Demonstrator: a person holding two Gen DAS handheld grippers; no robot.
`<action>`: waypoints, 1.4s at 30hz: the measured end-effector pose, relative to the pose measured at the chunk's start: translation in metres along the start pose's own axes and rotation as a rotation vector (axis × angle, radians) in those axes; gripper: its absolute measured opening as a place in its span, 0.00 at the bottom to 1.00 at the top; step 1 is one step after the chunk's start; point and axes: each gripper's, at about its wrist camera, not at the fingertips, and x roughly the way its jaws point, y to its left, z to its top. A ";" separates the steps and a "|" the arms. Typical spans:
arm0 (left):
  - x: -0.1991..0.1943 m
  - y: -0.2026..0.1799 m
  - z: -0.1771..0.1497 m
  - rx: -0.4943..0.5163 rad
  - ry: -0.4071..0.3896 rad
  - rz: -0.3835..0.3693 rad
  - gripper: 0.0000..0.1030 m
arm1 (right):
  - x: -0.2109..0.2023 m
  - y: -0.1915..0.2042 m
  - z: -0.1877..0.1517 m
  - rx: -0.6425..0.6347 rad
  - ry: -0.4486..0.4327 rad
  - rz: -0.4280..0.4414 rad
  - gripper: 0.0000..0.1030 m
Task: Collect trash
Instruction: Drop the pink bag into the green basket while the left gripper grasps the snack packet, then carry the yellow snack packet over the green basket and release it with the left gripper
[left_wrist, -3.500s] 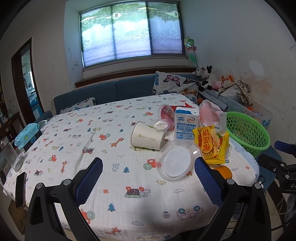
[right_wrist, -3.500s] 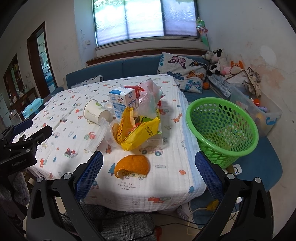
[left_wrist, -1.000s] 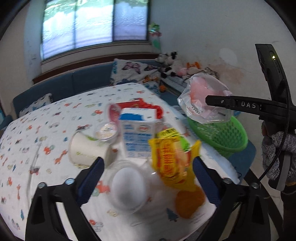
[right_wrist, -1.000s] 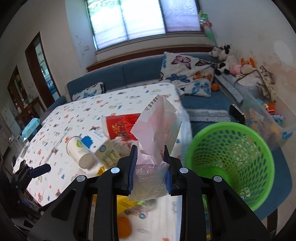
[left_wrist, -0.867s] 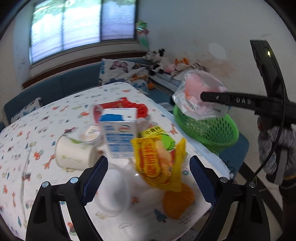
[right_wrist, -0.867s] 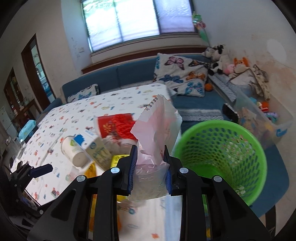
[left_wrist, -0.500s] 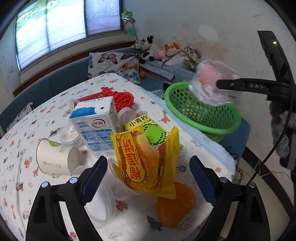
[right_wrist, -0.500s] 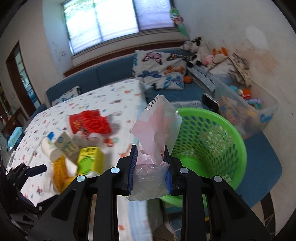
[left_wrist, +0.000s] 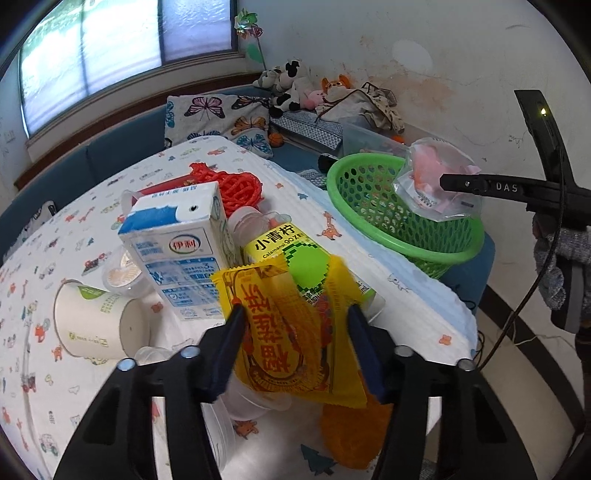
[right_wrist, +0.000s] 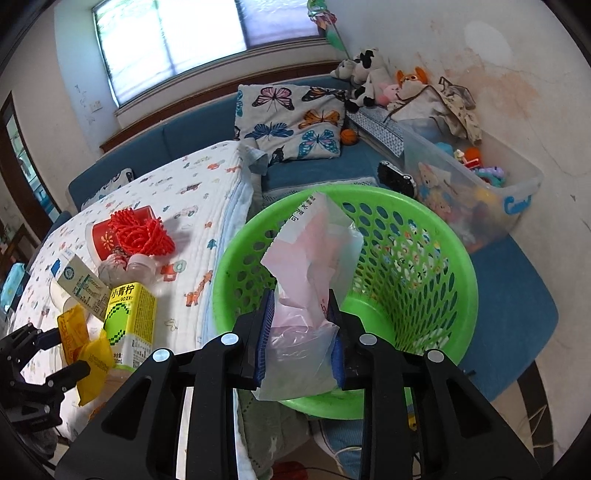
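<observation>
pink bag (right_wrist: 310, 258) now over basket (right_wrist: 458, 266)

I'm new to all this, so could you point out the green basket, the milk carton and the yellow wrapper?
Basket (right_wrist: 448, 240): right wrist view, inner wall.
Milk carton (left_wrist: 173, 245): left wrist view, front face.
Yellow wrapper (left_wrist: 288, 332): left wrist view, printed front.

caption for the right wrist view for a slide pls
Right gripper holds a clear plastic bag over the green basket beside the cluttered table.
</observation>
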 end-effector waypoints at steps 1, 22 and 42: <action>0.000 0.000 -0.001 0.000 -0.002 -0.004 0.42 | -0.001 0.000 0.000 -0.002 -0.002 -0.003 0.27; -0.046 0.001 0.005 0.004 -0.105 -0.056 0.05 | 0.001 -0.004 -0.002 0.014 0.004 -0.019 0.31; -0.040 -0.038 0.085 0.025 -0.151 -0.232 0.04 | -0.019 -0.030 -0.011 0.026 -0.030 -0.060 0.59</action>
